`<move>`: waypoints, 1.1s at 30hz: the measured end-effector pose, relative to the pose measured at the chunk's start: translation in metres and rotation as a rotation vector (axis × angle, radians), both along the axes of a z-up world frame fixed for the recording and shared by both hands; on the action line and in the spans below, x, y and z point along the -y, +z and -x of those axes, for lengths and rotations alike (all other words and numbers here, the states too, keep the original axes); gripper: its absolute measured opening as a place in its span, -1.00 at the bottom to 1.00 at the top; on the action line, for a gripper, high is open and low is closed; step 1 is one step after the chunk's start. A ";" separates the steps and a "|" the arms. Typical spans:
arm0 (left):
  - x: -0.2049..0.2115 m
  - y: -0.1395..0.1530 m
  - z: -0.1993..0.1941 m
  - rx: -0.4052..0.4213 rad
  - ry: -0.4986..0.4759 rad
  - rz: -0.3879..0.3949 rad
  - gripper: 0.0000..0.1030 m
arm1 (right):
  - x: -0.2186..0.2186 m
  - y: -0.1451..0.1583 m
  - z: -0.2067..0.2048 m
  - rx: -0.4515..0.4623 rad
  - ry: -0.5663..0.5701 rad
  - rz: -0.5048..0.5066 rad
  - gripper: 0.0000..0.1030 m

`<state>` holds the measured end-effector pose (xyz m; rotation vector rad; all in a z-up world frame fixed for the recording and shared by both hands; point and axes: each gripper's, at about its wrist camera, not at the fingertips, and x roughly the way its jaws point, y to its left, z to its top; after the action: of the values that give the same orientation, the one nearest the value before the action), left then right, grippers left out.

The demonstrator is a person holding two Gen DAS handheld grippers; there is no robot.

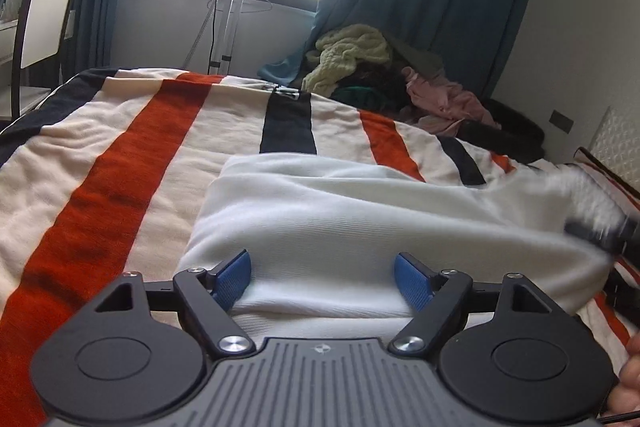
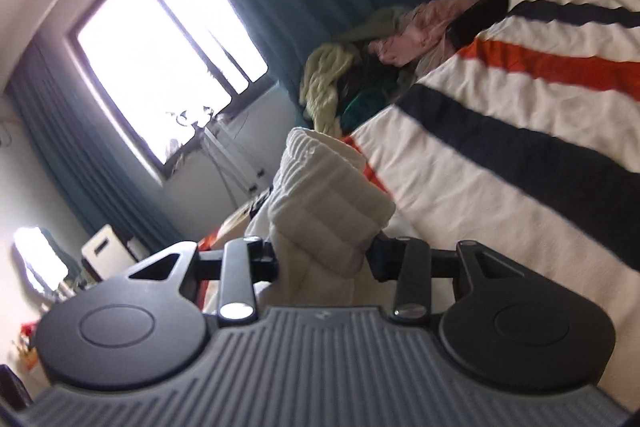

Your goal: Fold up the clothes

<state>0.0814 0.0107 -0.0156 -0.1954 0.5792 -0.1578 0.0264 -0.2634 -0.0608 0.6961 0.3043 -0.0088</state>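
Right wrist view: one white garment [image 2: 320,211], one striped blanket [image 2: 500,163], one clothes heap [image 2: 360,67].

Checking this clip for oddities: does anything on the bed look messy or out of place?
Yes: an unfolded heap of clothes sits crumpled at the far end of the striped blanket. The white garment being folded looks normal.
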 end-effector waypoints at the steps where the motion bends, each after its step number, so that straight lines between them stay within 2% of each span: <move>1: 0.001 -0.001 0.001 -0.007 -0.005 -0.010 0.50 | 0.005 -0.008 0.001 -0.054 -0.023 -0.007 -0.18; 4: 0.003 -0.006 0.002 -0.028 -0.013 -0.019 0.49 | 0.025 -0.047 -0.003 -0.246 -0.046 -0.135 -0.16; 5: 0.003 -0.007 0.003 -0.029 -0.016 -0.024 0.49 | 0.030 -0.058 -0.003 -0.266 -0.049 -0.190 -0.13; 7: 0.004 -0.007 0.004 -0.029 -0.016 -0.039 0.50 | 0.033 -0.060 -0.001 -0.253 -0.052 -0.227 -0.09; 11: 0.001 -0.010 0.005 -0.041 -0.003 -0.029 0.50 | 0.029 -0.058 -0.004 -0.273 -0.041 -0.209 0.11; 13: -0.002 -0.009 0.004 -0.047 0.007 -0.019 0.50 | 0.033 -0.065 -0.004 -0.297 -0.040 -0.265 0.32; 14: -0.003 -0.009 0.004 -0.049 0.010 -0.015 0.50 | 0.035 -0.069 -0.004 -0.315 -0.044 -0.299 0.52; 15: -0.004 -0.009 0.003 -0.050 0.012 -0.012 0.50 | 0.036 -0.073 -0.004 -0.323 -0.044 -0.324 0.58; 23: -0.003 -0.011 0.002 -0.054 0.024 -0.013 0.52 | 0.027 -0.081 -0.014 -0.315 0.055 -0.340 0.66; 25: -0.005 -0.011 0.002 -0.052 0.038 -0.002 0.52 | 0.024 -0.074 -0.014 -0.276 0.076 -0.329 0.66; 27: -0.006 -0.011 0.002 -0.051 0.055 0.011 0.52 | 0.020 -0.062 -0.011 -0.193 0.106 -0.317 0.67; 31: -0.010 -0.012 0.000 -0.056 0.072 0.035 0.52 | 0.020 -0.051 -0.005 -0.087 0.142 -0.338 0.67; 33: -0.010 -0.012 0.000 -0.056 0.071 0.033 0.52 | 0.021 -0.054 -0.008 -0.115 0.135 -0.350 0.66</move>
<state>0.0815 0.0206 -0.0272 -0.2525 0.6250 -0.0935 0.0341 -0.2847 -0.1152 1.0226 0.4695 0.1365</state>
